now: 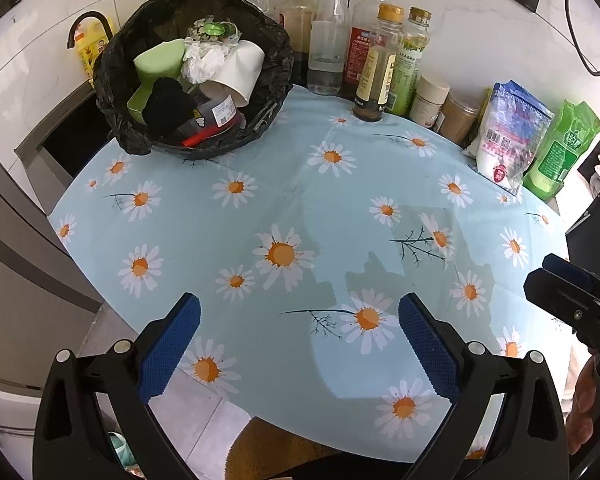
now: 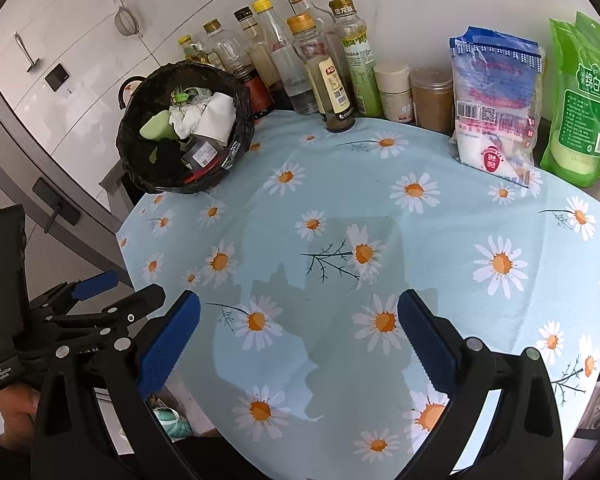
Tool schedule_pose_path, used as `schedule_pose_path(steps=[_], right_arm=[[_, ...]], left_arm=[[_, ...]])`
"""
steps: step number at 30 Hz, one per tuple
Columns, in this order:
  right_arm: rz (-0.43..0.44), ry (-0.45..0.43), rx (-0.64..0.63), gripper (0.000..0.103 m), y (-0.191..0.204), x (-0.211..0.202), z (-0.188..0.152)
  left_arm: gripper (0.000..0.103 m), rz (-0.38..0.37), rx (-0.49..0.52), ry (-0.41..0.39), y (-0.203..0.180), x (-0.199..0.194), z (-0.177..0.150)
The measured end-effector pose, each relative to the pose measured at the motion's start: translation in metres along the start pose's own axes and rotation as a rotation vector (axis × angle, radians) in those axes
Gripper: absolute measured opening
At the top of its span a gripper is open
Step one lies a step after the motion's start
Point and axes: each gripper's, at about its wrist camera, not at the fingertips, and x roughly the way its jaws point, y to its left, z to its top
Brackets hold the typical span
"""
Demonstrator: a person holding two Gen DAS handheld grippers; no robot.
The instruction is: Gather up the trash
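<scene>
My left gripper [image 1: 299, 344] and right gripper [image 2: 299, 344] hang spread and empty near the tablecloth's [image 1: 260, 200] front edge, where reaching carelessly could topple the full bin [image 1: 192, 76] at its far-left corner.

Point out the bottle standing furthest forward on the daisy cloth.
The gold-capped, tan-labelled bottle: it alone stands on the cloth.

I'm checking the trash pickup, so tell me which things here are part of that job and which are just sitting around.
Part of the job:
- bin with black liner
- paper cup, green sponge, crumpled tissue, all in the bin
- left gripper and right gripper, both open and holding nothing

Just sitting around:
- bottles
- jars
- white bag
- green bag
- daisy tablecloth
</scene>
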Motion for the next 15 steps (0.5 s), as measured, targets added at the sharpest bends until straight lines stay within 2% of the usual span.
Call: schedule_pose_path(steps=[15], right_arm=[[-0.014, 0.005, 0.005, 0.098, -0.0018, 0.0013, 0.0002]], left_arm=[[0.096, -0.009, -0.005, 0.001, -0.0011, 0.0011, 0.0012]])
